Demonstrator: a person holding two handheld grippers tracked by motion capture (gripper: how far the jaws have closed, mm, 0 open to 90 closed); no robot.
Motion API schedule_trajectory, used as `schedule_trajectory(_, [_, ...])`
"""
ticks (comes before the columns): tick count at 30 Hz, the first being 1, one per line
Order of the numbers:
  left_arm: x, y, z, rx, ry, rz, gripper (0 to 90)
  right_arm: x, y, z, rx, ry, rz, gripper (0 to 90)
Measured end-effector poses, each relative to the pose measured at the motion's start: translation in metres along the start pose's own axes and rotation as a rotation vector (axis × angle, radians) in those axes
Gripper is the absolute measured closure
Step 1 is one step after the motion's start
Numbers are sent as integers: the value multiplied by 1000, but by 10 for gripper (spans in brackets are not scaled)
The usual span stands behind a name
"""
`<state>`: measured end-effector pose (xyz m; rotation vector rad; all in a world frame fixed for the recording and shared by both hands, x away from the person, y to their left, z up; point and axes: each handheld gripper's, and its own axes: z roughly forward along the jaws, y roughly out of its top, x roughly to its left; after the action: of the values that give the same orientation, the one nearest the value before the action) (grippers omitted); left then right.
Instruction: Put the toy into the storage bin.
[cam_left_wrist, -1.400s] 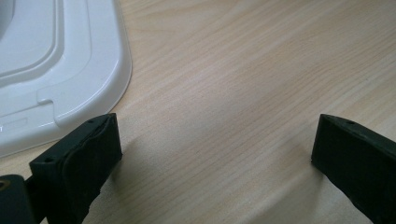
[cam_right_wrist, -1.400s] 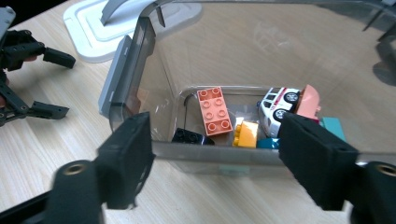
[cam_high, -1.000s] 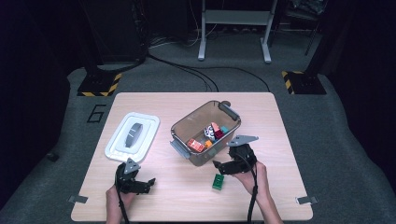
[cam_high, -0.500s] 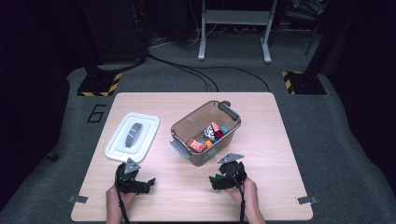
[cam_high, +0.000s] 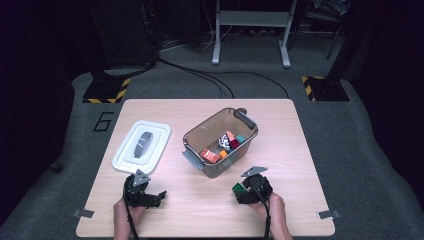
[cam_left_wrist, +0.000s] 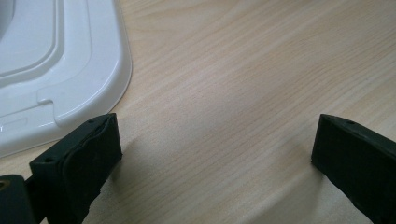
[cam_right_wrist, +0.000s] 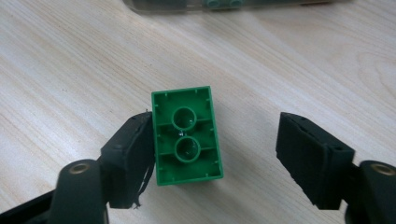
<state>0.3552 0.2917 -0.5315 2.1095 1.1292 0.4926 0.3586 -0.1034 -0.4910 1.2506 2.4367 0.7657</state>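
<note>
The right gripper (cam_right_wrist: 215, 154) is down low over the pale wooden surface (cam_high: 210, 205), near the person, on the right side. Its black jaws have just been closing. A small green plastic brick (cam_right_wrist: 187, 134) lies between them, upside down, so its hollow bottom with two round tubes faces up. The left jaw touches the brick's long side. The right jaw is still apart from it, so the brick is not squeezed yet. In the high view the green brick (cam_high: 238, 188) sits just beside the right gripper (cam_high: 248, 193), a bit nearer than the box.

The left gripper (cam_high: 156, 197) rests on the near left part of the surface. Its jaws stand wide apart with nothing but bare wood grain between them (cam_left_wrist: 215, 154).

A little farther, on the left, lies a flat white plastic lid (cam_high: 142, 145) with round corners and a grey handle in the middle. Its smooth edge (cam_left_wrist: 70, 84) is just past the left gripper.

In the middle sits a see-through brownish plastic box (cam_high: 220, 141) with grey clips. Small blocks in red, orange, pink and teal are inside it.
</note>
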Motion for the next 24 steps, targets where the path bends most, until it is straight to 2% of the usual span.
schedule_trajectory(3, [0,0,0,-1,1,-6,15,4,5,3,3,23,-28,350])
schedule_trajectory(7, [0,0,0,0,0,0,15,8,14,12,34,38,-47,418])
schedule_trajectory(12, [0,0,0,0,1,-2,15,7,18,18,70,45,-38,562])
schedule_trajectory(16, [0,0,0,-1,1,-2,15,5,19,16,76,43,-38,584])
schedule_trajectory(24, [0,0,0,0,1,-2,15,-4,23,5,21,63,-13,587])
